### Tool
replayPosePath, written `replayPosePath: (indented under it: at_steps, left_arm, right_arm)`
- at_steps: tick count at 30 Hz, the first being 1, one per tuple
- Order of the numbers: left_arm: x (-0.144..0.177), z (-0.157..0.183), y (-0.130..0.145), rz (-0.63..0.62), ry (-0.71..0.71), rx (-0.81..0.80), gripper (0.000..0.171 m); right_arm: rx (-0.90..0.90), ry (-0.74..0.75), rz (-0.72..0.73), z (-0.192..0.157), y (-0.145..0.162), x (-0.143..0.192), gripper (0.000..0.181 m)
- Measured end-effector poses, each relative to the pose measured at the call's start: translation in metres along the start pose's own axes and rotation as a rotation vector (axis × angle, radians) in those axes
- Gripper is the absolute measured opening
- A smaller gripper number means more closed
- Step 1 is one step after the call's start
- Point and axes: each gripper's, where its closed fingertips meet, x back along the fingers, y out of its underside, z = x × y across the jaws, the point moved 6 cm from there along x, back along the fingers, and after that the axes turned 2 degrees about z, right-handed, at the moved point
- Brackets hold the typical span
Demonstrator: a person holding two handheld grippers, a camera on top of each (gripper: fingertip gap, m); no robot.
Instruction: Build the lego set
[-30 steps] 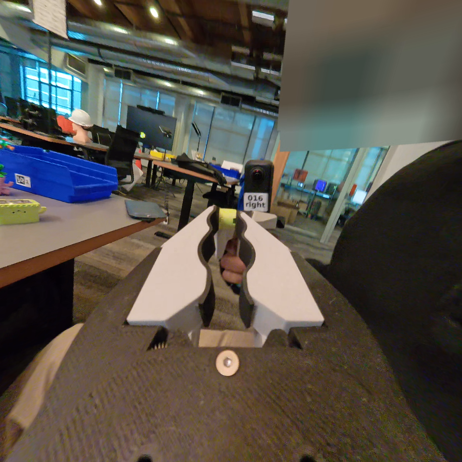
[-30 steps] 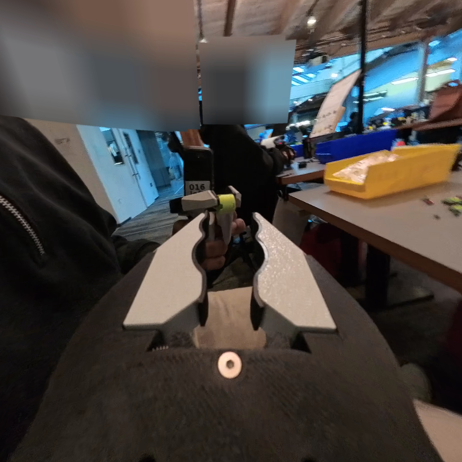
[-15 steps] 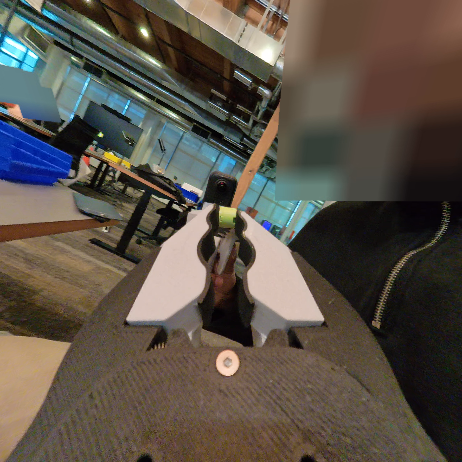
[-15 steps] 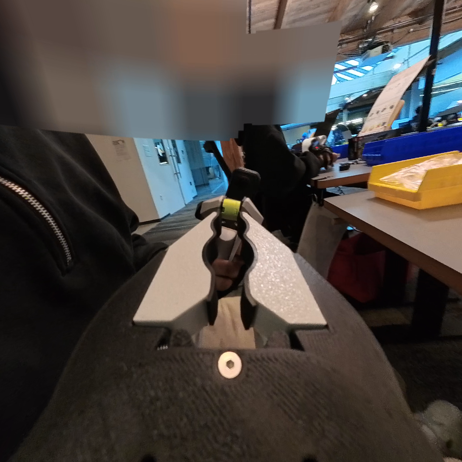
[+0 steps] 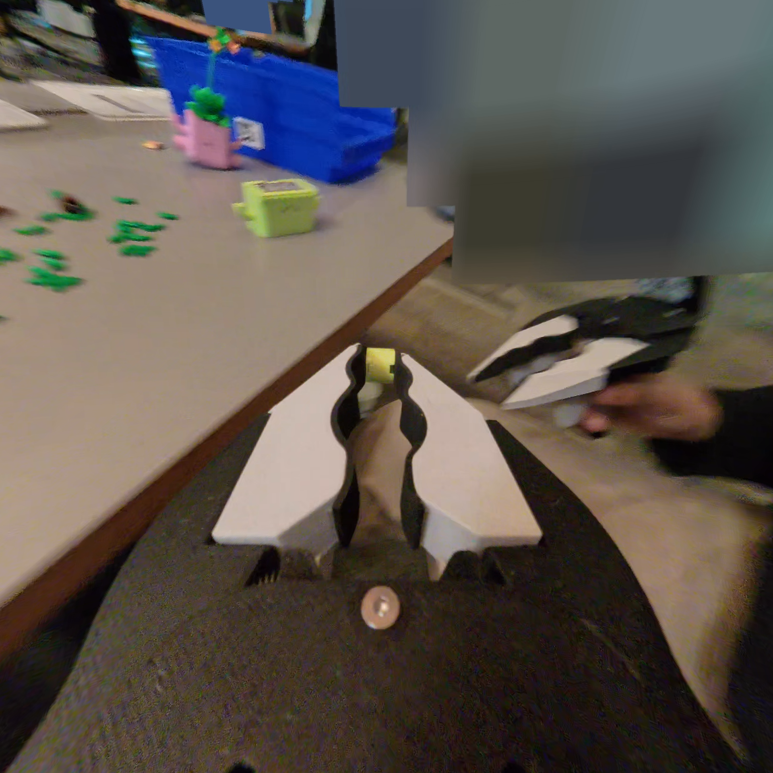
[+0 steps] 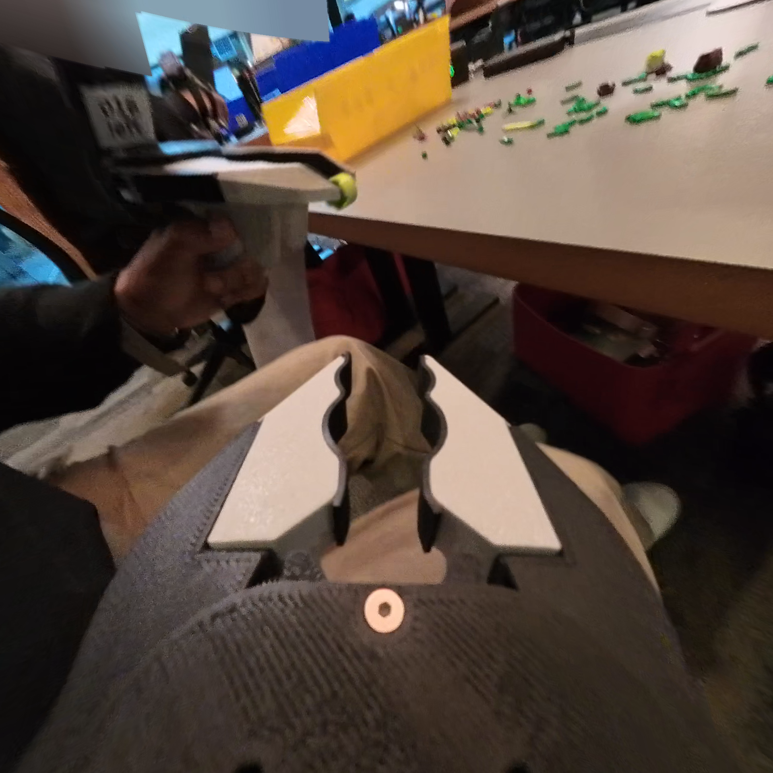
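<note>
Left tongs [image 5: 380, 363] are pinched tight on a small lime-green round lego piece [image 5: 380, 364], held just off the brown-edged grey table [image 5: 175, 343]. Right tongs [image 6: 382, 368] hang empty with a wide gap, low over the person's tan trousers [image 6: 376, 414]. Up on the table: scattered green lego pieces [image 5: 129, 234], a lime-green cube-shaped lego build [image 5: 278, 207], a pink lego pot with a green plant [image 5: 207, 134], a blue plastic bin [image 5: 293, 108] and a yellow plastic bin [image 6: 368, 90].
</note>
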Motion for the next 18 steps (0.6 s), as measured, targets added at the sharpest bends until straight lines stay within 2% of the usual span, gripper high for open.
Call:
replayPosePath:
  at_steps: [2,3,5,7,10,16,18]
  left_arm:
    - [-0.014,-0.023,-0.001,-0.070,-0.109,-0.200,0.012]
    - [-0.021,-0.029,-0.007,-0.047,-0.123,-0.259,0.012]
    - [-0.035,-0.040,-0.017,0.016,-0.130,-0.241,0.012]
    - [-0.051,-0.049,-0.019,-0.004,-0.120,-0.199,0.012]
    - [-0.070,-0.058,-0.025,-0.026,-0.156,-0.282,0.012]
    - [-0.104,-0.084,-0.032,-0.215,-0.231,-0.417,0.012]
    - [-0.112,-0.091,-0.035,-0.254,-0.215,-0.451,0.012]
  right_arm:
    - [0.038,0.011,-0.027,0.011,0.004,-0.008,0.027]
    - [0.057,0.012,-0.029,0.016,0.001,-0.012,0.023]
    - [0.089,-0.018,-0.012,0.024,-0.015,-0.021,0.020]
    - [0.151,-0.050,0.019,0.031,-0.039,-0.030,0.021]
    - [0.254,-0.061,0.087,0.047,-0.069,-0.043,0.018]
    - [0.264,-0.136,0.177,0.075,-0.119,-0.079,0.018]
    - [0.352,-0.063,0.166,0.090,-0.125,-0.085,0.016]
